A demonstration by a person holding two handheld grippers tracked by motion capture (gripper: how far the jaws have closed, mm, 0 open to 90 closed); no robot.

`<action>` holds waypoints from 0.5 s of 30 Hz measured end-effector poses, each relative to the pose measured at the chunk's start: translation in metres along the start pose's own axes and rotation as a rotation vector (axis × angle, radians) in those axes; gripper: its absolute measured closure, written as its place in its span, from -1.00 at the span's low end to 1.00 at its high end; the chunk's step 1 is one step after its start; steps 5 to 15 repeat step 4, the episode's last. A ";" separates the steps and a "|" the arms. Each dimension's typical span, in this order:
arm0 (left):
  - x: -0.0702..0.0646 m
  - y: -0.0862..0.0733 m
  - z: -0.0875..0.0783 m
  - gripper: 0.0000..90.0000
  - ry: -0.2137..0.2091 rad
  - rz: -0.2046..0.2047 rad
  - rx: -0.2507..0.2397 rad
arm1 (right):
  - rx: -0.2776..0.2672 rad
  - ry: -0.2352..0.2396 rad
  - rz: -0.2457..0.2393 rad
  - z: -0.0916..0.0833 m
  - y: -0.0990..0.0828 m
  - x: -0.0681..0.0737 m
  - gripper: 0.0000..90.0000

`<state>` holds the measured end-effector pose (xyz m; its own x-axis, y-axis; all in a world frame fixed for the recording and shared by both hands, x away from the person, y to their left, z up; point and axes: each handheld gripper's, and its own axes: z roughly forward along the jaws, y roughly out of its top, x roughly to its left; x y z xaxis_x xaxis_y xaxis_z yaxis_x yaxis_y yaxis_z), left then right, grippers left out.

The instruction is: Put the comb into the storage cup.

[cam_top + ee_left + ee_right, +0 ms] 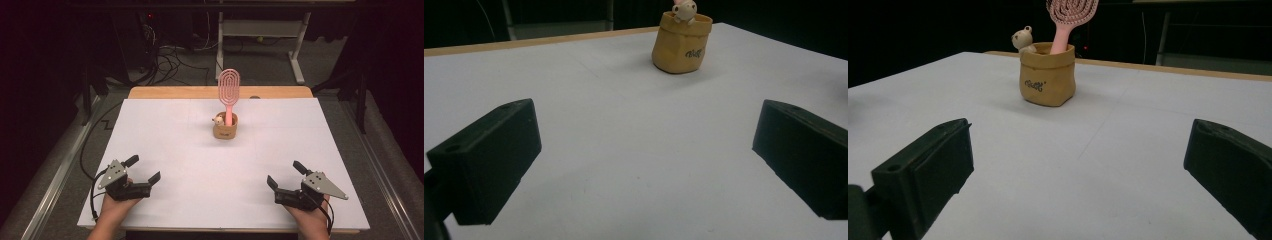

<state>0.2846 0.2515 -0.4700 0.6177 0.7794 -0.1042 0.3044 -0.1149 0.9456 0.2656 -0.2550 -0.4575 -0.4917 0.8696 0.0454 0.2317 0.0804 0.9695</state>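
Observation:
A small tan pot [225,130] [681,45] [1047,80] shaped like a paper bag stands on the white table, past its middle. A pink hairbrush [229,92] [1068,17] stands upright in it, handle down. A little bear figure [218,120] [684,10] [1022,39] clings to the pot's rim. My left gripper [144,169] [644,165] rests near the front left edge, open, nothing between its jaws. My right gripper [285,174] [1078,175] rests near the front right edge, open and empty too. Both point toward the pot from well short of it.
The white table top [175,145] lies bare between the grippers and the pot. A wooden strip [190,92] runs along its far edge. Beyond it are cables on the floor [170,60] and a white desk frame [260,30]. Metal rails [60,175] flank the table.

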 end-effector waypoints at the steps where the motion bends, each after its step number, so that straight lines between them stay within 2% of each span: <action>1: 0.000 0.000 0.000 -1.00 0.000 -0.003 0.000 | 0.002 0.002 0.002 0.000 0.000 0.000 -0.99; 15: 0.001 0.000 0.001 -1.00 0.002 -0.010 0.003 | 0.006 0.001 0.000 0.001 0.000 0.000 -0.99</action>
